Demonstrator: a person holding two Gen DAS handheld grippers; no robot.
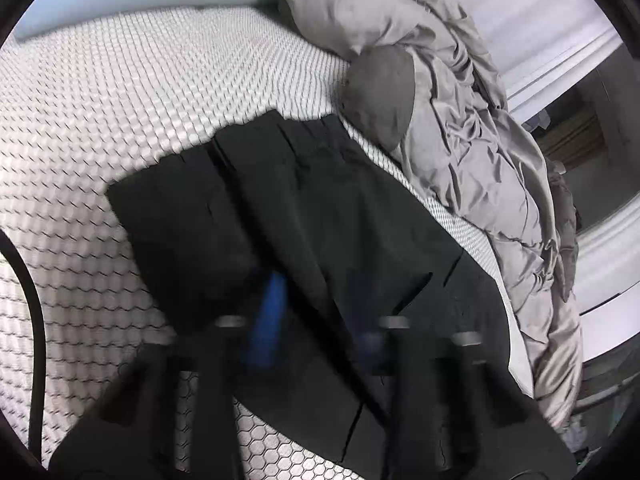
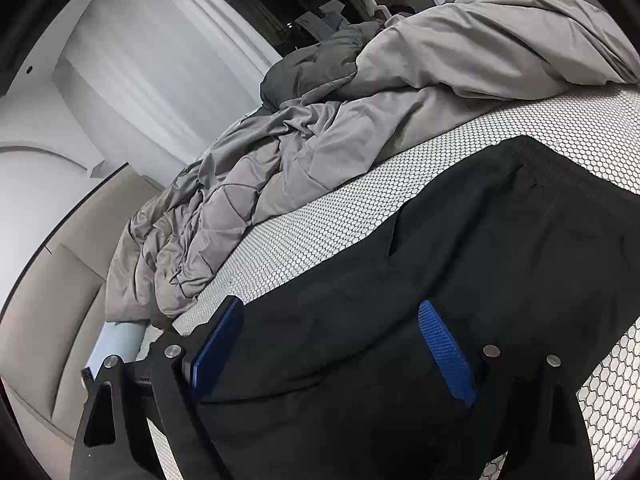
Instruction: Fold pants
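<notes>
Fingers: left gripper blurred, closed over black pants; right gripper spread; rumpled grey duvet alongside.

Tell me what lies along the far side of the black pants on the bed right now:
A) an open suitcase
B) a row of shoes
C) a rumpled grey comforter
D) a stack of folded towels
C: past the black pants and a strip of the honeycomb-patterned mattress cover, a rumpled grey comforter is heaped along the bed.
</notes>
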